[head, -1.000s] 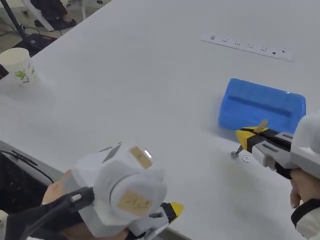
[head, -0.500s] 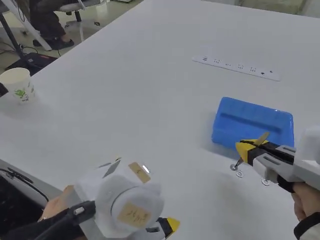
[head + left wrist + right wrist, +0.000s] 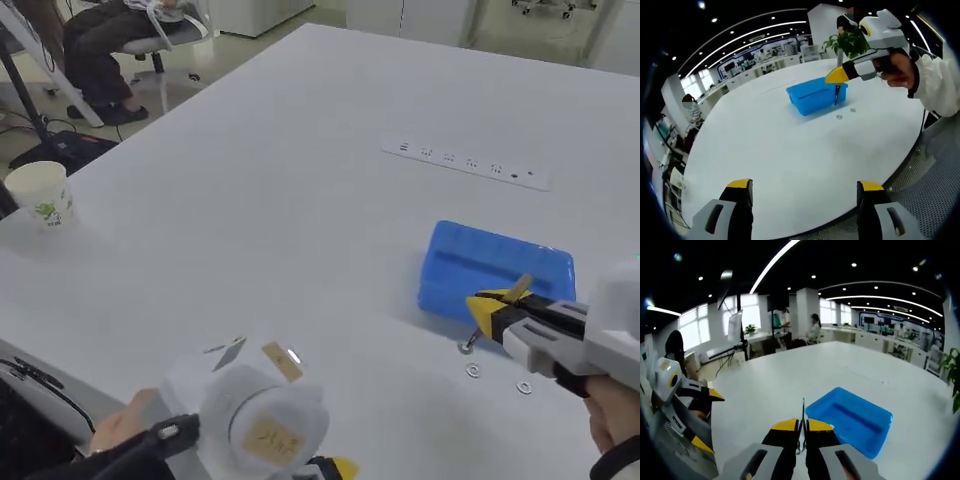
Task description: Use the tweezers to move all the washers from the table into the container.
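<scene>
My right gripper point(image 3: 487, 308) is shut on thin metal tweezers point(image 3: 474, 332) that point down at the table just in front of the blue container point(image 3: 495, 262). A small round bit shows at the tweezers' tip; I cannot tell whether it is a washer. Two washers point(image 3: 473, 371) point(image 3: 524, 387) lie on the white table near the tip. In the right gripper view the jaws grip the tweezers point(image 3: 803, 414) with the container point(image 3: 850, 420) ahead on the right. My left gripper point(image 3: 805, 186) is open and holds nothing, low at the table's near edge point(image 3: 335, 468).
A white power strip point(image 3: 465, 163) lies beyond the container. A paper cup point(image 3: 40, 195) stands at the far left of the table. A person sits on a chair point(image 3: 150, 25) past the table's left corner. The near table edge runs under my left gripper.
The head camera has tilted, so the whole picture has slid down. The tweezers' tip has drawn slightly away from the nearer washer, toward the container. The left gripper stays low and open.
</scene>
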Demonstrator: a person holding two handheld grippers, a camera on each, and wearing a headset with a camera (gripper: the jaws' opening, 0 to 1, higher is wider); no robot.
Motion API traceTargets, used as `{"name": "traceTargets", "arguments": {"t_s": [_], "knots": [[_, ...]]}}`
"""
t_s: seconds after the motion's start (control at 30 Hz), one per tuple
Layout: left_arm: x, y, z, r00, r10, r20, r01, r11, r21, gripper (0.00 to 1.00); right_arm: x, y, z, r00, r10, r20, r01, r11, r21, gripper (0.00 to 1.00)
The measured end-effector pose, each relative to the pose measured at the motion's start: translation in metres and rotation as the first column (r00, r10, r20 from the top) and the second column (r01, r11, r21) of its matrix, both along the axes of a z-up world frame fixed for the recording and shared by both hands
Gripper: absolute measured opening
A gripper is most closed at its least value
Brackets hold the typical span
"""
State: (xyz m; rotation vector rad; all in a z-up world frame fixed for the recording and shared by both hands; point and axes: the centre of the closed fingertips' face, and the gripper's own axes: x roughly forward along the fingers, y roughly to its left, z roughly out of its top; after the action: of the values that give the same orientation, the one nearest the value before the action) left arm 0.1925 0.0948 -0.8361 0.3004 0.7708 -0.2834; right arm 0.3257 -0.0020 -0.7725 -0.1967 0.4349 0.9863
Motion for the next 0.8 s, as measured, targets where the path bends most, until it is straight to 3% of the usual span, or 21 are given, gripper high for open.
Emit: {"name": "traceTargets", "arguments": {"t_s": [0.3,0.5,0.8], "knots": [[-0.001,0.001,-0.002,1.0,-0.002,-0.016,0.002,1.0,0.013,0.87,0.001,0.0,0.005,1.0,0.015,0.019,-0.015,1.0,-0.012,0.01],[-0.001,0.001,0.0,1.0,0.001,-0.006,-0.001,1.0,0.013,0.87,0.003,0.0,0.008,1.0,0.015,0.025,-0.015,1.0,-0.014,0.01],[-0.002,0.001,0.0,1.0,0.003,-0.008,-0.003,1.0,0.013,0.87,0.019,-0.006,0.014,0.999,-0.007,0.044,0.008,1.0,-0.017,0.01]]}}
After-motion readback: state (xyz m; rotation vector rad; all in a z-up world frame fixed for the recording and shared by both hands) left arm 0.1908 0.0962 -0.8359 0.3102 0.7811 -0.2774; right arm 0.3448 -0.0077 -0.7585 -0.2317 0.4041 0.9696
